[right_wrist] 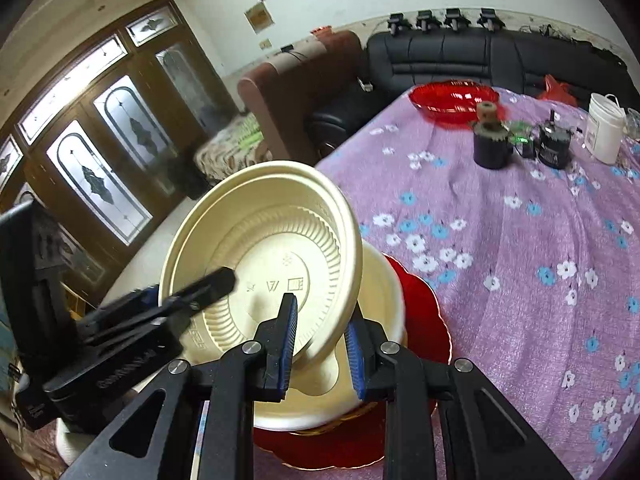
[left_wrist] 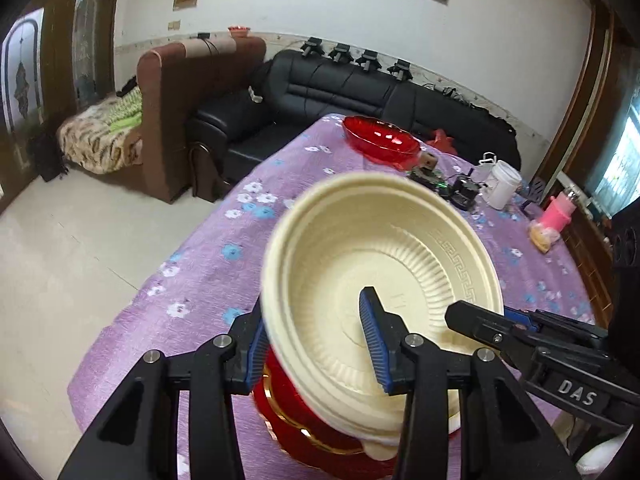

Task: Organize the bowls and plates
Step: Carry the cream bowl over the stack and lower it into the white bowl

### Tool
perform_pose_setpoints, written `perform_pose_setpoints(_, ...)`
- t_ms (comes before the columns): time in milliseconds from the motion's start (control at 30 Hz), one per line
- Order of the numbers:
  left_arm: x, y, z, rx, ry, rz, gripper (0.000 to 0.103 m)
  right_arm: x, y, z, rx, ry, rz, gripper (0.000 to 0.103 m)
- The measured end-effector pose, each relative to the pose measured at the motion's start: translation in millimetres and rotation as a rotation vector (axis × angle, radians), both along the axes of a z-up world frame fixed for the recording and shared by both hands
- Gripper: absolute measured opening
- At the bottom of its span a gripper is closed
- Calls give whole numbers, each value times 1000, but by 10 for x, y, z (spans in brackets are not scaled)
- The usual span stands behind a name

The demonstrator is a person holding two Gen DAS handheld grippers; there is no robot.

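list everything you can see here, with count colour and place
cream bowl: one, tilted, rim between both grippers' fingers, above the stack
cream bowl under it: at least one, on the red plates
red plates: stack, gold-edged, near table edge
red dish: one, translucent, far end of table
white tub: one, far right
pink cup: one, right edge
dark gadgets: several, mid table
tablecloth: purple, flowered
sofas: black and brown, behind
left gripper: black, blue pads, astride rim
right gripper: same, on rim
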State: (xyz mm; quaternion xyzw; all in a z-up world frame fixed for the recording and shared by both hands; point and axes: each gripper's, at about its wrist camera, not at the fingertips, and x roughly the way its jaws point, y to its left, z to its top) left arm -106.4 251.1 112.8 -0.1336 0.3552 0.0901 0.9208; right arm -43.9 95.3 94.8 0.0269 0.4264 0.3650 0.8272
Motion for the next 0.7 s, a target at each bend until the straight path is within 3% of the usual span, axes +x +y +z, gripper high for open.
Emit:
perform_pose_setpoints(67, -53, 6, 26, 9, -15, 10, 58, 7, 7, -69, -28, -9, -6, 26)
perform_pose_setpoints(133, -96, 44, 38, 3, -33, 16, 65, -4, -2, -92, -38, -37, -17, 26)
perform_pose_setpoints(200, -135, 60, 48, -7, -43, 20, 66, -36, 14, -79, -54, -77, -19, 32)
perform_pose_setpoints(300, -201, 81, 43, -23, -55, 24, 68, -87, 35, -61, -55, -131, -18, 51)
perform_pose_setpoints(533, -369, 78, 57, -54, -91, 46, 72, -253, 88, -37, -98, -293, -45, 63)
perform_pose_setpoints(600, -411, 61, 70, -63, -103, 47, 72, -337, 143, -46, -162, -384, -60, 65)
perform_pose_setpoints(700, -473, 34, 83, -63, -118, 49, 74, -416, 105, 11, -152, -451, -70, 65)
